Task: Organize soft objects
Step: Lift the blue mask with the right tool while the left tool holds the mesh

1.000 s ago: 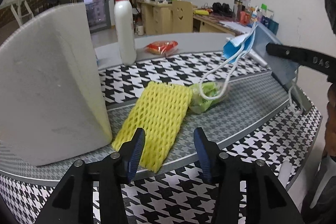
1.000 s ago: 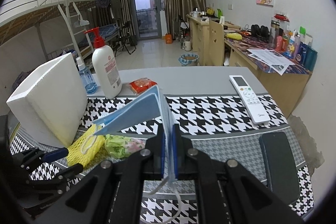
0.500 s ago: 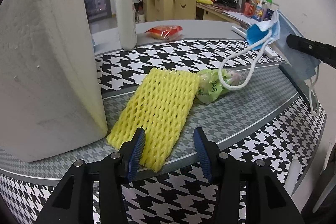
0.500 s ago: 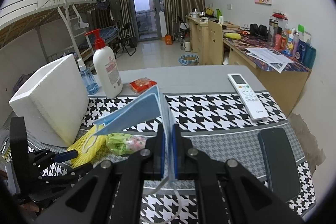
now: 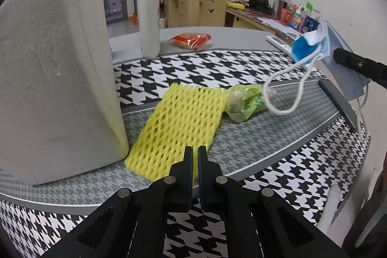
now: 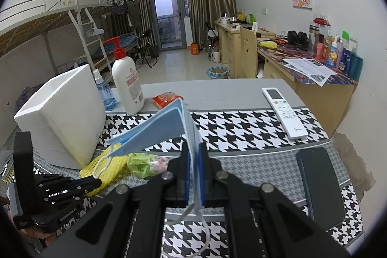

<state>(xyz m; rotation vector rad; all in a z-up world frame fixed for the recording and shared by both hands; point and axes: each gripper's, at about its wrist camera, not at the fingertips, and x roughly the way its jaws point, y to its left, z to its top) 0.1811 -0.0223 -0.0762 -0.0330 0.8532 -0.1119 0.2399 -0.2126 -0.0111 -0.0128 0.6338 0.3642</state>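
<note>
A yellow foam net (image 5: pixel 180 122) lies flat on the houndstooth table beside a white foam box (image 5: pixel 53 74). My left gripper (image 5: pixel 195 154) is shut on the net's near edge. A crumpled green plastic bag (image 5: pixel 244 100) lies just right of the net. My right gripper (image 6: pixel 193 151) is shut on a blue face mask (image 6: pixel 159 129) and holds it above the table; the mask's ear loops hang down. In the left wrist view the mask (image 5: pixel 312 45) hangs at the right. The net (image 6: pixel 106 168), bag (image 6: pixel 145 163) and box (image 6: pixel 65 117) also show in the right wrist view.
A white pump bottle (image 6: pixel 127 84) and small blue bottle (image 6: pixel 104 93) stand behind the box. A red snack packet (image 6: pixel 167 98), white remote (image 6: pixel 283 110) and black phone (image 6: pixel 319 185) lie on the table. The table's edge is near on the right.
My left gripper has closed from open onto the near edge of the yellow net. The right gripper keeps holding the mask, shifted only slightly.
</note>
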